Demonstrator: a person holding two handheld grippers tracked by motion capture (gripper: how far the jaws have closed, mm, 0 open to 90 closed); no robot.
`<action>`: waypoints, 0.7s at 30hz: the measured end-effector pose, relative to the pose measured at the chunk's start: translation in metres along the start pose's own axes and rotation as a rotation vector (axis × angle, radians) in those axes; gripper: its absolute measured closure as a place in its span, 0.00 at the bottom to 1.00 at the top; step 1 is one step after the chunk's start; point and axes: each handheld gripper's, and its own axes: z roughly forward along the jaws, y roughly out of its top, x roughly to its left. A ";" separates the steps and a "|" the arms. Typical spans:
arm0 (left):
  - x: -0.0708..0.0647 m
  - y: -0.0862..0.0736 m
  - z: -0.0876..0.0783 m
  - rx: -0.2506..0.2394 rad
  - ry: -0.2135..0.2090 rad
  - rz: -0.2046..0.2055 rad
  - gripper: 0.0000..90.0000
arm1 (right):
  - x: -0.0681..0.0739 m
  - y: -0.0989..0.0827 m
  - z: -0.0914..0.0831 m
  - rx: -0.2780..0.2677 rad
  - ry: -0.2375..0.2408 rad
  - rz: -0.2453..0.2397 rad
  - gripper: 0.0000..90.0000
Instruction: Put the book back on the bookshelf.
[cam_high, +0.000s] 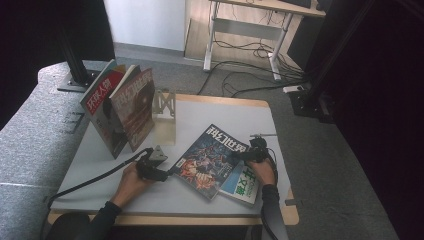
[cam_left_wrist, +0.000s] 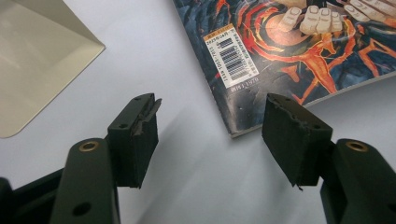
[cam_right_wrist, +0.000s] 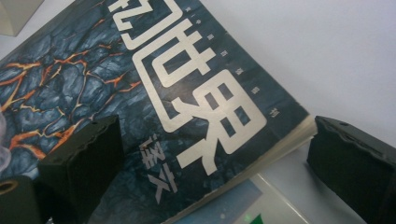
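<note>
At the far left of the white table (cam_high: 95, 170), two magazines (cam_high: 120, 112) stand upright against a beige bookend (cam_high: 165, 125). Near this, the left gripper (cam_high: 167, 172) rests low beside the left corner of the dark blue magazine (cam_high: 212, 160), its jaws apart and empty, with the barcoded corner (cam_left_wrist: 233, 60) lying just ahead of them. The dark blue magazine lies flat at mid-table, overlapping a green-and-white magazine (cam_high: 245, 187) at its right. The right gripper (cam_high: 242, 155) straddles the magazine's right edge, jaws spread wide, pads clear of the cover.
</note>
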 end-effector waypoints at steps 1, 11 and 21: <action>0.000 0.000 0.000 -0.001 0.002 0.002 0.40 | 0.000 0.000 0.000 0.002 0.002 0.004 0.05; 0.000 0.000 0.000 -0.005 0.001 0.009 0.40 | -0.001 0.002 -0.008 -0.023 -0.009 0.013 0.26; 0.001 0.000 0.000 -0.003 -0.010 0.012 0.40 | 0.002 0.004 -0.020 -0.085 -0.110 -0.006 0.61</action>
